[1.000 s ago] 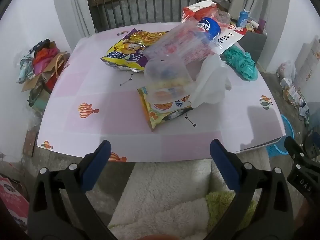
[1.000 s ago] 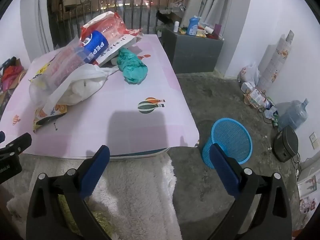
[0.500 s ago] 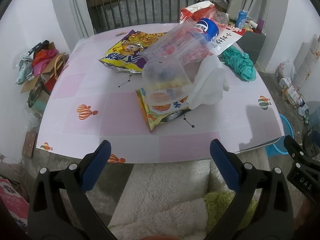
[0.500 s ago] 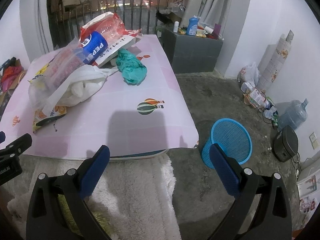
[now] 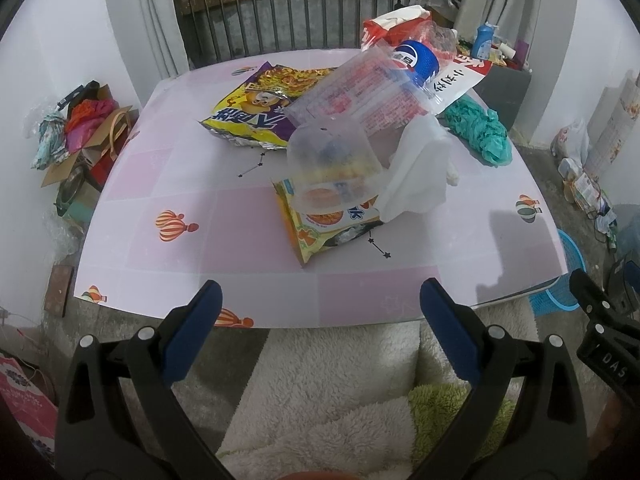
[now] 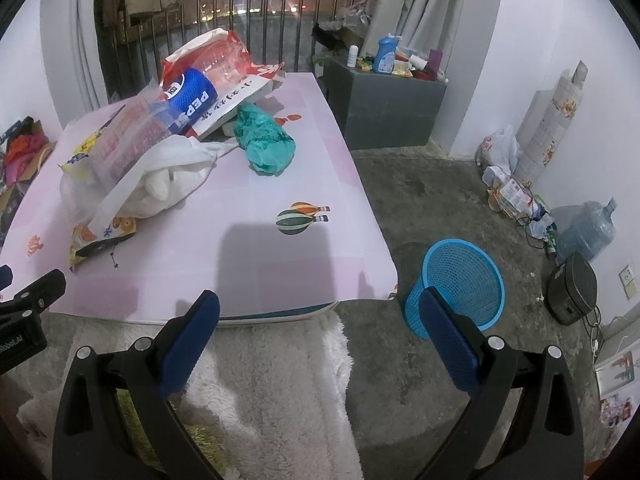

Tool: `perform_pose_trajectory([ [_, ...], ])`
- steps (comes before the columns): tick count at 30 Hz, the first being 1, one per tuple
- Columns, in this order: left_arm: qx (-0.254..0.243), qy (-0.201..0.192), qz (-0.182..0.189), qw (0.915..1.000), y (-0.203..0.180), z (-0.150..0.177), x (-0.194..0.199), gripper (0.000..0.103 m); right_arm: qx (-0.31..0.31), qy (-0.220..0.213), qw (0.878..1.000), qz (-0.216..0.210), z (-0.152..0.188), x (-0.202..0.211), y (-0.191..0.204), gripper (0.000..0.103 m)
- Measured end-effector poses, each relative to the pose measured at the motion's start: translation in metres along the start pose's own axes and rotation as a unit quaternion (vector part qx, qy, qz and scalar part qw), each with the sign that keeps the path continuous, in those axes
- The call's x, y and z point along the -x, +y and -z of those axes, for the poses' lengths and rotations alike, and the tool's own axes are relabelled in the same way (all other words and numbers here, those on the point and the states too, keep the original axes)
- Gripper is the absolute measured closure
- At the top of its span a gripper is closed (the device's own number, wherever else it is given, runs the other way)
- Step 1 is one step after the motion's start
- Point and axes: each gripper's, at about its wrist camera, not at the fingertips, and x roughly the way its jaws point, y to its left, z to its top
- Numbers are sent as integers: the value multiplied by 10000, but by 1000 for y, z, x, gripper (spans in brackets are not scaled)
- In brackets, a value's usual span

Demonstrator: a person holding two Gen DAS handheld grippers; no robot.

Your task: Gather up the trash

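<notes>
A heap of trash lies on the pink table [image 5: 240,216]: a clear plastic cup [image 5: 332,168], an orange snack wrapper [image 5: 320,228], a purple-yellow chip bag [image 5: 248,112], a Pepsi bottle [image 5: 412,60], a white plastic bag [image 5: 416,168] and a teal crumpled bag [image 5: 480,128]. My left gripper [image 5: 320,312] is open and empty, hovering before the table's near edge. My right gripper [image 6: 318,312] is open and empty near the table's right front corner. A blue mesh bin [image 6: 460,284] stands on the floor right of the table.
A white and green fluffy rug [image 5: 328,380] lies below both grippers. A dark cabinet [image 6: 384,108] with bottles stands at the back right. A water jug [image 6: 588,232] and a black device [image 6: 572,288] sit by the right wall. Clutter and boxes [image 5: 76,136] lie left of the table.
The left gripper view has pulled back and lifted slightly, so the trash heap sits a little lower in frame. The right view shifted only slightly. Both grippers stay open.
</notes>
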Motion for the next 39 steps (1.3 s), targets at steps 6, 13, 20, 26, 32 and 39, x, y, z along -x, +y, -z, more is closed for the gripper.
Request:
perform_pose_trajectory([
  [6, -4, -4, 2, 10000, 0, 0, 0, 8, -2, -5, 10000, -10, -1, 1, 0, 6],
  [13, -1, -3, 2, 10000, 0, 0, 0, 8, -1, 0, 10000, -10, 0, 1, -1, 6],
  [20, -6, -8, 3, 10000, 0, 1, 0, 8, -6, -6, 10000, -17, 0, 1, -1, 6],
  [26, -4, -9, 2, 10000, 0, 1, 0, 8, -39, 8, 10000, -17, -1, 1, -3, 6],
  [32, -3, 4, 13, 10000, 3, 1, 1, 8, -52, 14, 10000, -27, 0, 1, -4, 6],
  [39, -30, -13, 41, 10000, 7, 3, -3, 8, -155, 45, 9998, -110, 0, -4, -6, 6],
])
